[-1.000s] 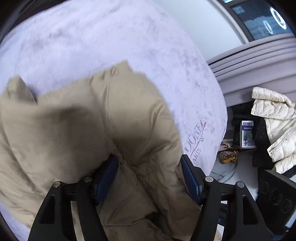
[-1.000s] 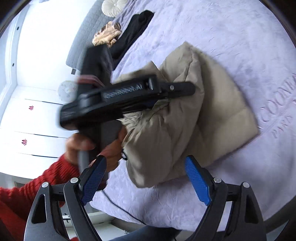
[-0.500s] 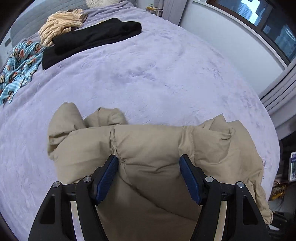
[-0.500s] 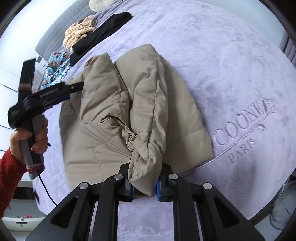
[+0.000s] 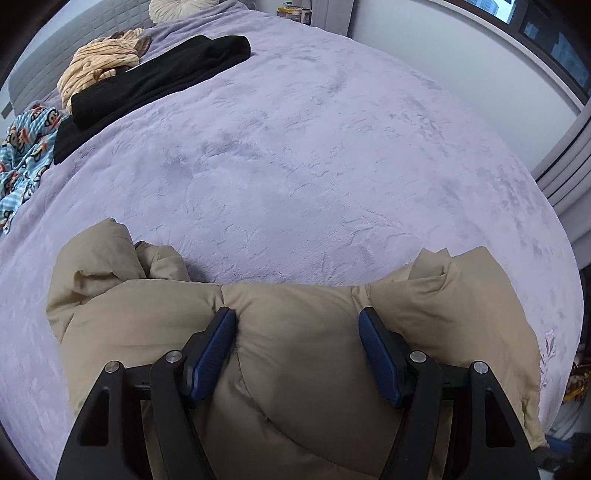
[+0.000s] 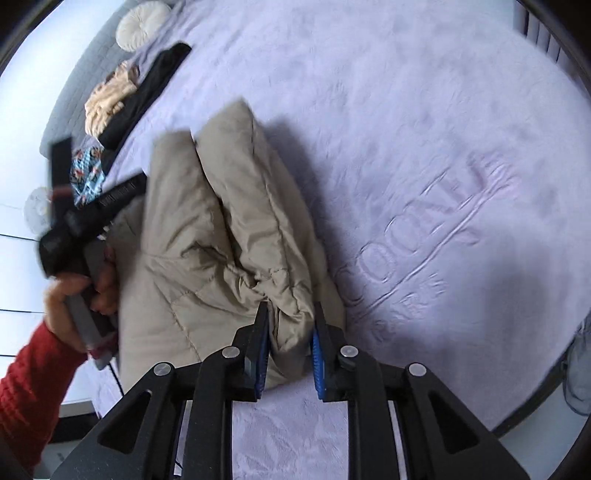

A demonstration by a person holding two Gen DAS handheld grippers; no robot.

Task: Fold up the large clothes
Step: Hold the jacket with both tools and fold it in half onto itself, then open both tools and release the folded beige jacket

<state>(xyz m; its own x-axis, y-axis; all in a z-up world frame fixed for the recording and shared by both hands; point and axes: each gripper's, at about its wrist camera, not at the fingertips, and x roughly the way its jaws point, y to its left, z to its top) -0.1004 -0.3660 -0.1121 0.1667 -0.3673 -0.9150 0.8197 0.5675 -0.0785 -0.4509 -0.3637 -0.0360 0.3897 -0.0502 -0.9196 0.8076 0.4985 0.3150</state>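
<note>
A beige padded jacket (image 5: 147, 325) lies bunched on the lilac bed cover (image 5: 314, 147). My left gripper (image 5: 297, 325) points steeply down onto it. Its blue pads stand wide apart and press into a thick puffy fold, which bulges between them. In the right wrist view the jacket (image 6: 192, 229) lies as a long folded roll. My right gripper (image 6: 290, 314) is shut on the roll's near end, with fabric pinched between narrow jaws. A hand (image 6: 74, 295) in a red sleeve holds the left gripper's handle at the jacket's left side.
At the far left of the bed lie a black garment (image 5: 155, 74), a tan striped one (image 5: 99, 70) and a blue cartoon-print cloth (image 5: 22, 147). A round cushion (image 5: 177, 7) sits at the headboard. Raised lettering (image 6: 436, 236) marks the cover right of the jacket. A window wall (image 5: 480, 66) borders the bed.
The right gripper was open above the jacket and has shut on its end. The left gripper has swung round and sunk with its fold, so the jacket now lies lower on the bed.
</note>
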